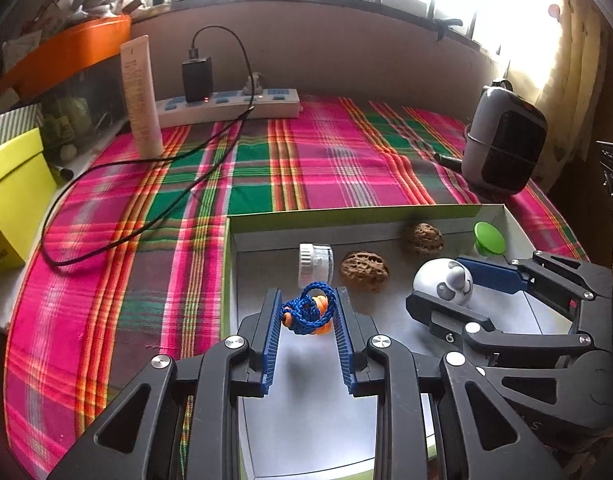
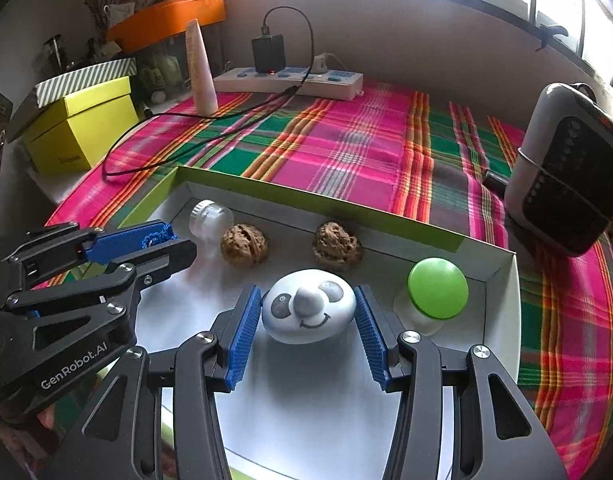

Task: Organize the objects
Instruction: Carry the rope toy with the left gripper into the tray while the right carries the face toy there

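Note:
A shallow white box with a green rim [image 1: 346, 214] [image 2: 306, 196] lies on the plaid cloth. My left gripper [image 1: 306, 300] [image 2: 182, 240] is shut on a bundle of blue cord with orange plugs [image 1: 306, 314] [image 2: 158, 234], just above the box's left part. My right gripper [image 2: 308, 300] [image 1: 442, 282] is shut on a white egg-shaped toy with a panda face [image 2: 308, 308] [image 1: 428, 276], low over the box floor. Inside along the far wall lie a clear jar with a ribbed lid [image 1: 315, 264] [image 2: 210, 218], two walnuts [image 1: 364, 270] [image 2: 337, 246] and a green-capped piece [image 1: 489, 236] [image 2: 437, 288].
A power strip [image 1: 226, 106] with a black charger [image 1: 197, 80] sits at the back; its black cable [image 1: 118, 168] loops over the cloth. A pale tube [image 1: 140, 96] stands beside it. A yellow box [image 1: 10, 200] is at the left, a grey appliance [image 1: 506, 140] at the right.

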A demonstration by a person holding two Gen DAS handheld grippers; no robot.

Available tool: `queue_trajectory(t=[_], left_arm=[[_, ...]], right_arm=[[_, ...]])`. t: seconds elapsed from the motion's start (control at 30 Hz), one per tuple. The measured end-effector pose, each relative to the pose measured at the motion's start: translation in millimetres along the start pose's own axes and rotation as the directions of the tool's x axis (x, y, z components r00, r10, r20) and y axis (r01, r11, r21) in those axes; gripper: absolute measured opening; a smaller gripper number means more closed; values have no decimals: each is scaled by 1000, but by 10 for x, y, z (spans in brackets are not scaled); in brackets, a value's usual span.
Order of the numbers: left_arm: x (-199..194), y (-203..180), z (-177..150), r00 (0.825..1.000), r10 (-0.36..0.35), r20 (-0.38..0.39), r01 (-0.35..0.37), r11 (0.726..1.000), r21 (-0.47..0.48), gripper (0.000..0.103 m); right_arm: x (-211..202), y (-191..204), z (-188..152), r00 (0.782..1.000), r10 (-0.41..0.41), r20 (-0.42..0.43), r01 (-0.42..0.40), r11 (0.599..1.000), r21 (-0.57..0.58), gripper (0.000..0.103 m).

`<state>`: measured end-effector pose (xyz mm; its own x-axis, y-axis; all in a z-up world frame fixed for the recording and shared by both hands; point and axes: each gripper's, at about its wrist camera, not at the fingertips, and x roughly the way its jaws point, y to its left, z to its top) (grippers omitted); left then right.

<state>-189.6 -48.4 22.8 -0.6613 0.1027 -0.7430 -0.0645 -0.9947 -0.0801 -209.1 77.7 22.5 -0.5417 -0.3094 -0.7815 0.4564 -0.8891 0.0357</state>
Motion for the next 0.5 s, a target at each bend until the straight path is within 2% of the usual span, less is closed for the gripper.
queue_trajectory(t=[0.5], left_arm=[[68, -61, 11, 1000, 14, -15, -14, 999, 31, 24]], right_arm=[[49, 9, -1, 1000, -15, -19, 15, 1000, -4, 49]])
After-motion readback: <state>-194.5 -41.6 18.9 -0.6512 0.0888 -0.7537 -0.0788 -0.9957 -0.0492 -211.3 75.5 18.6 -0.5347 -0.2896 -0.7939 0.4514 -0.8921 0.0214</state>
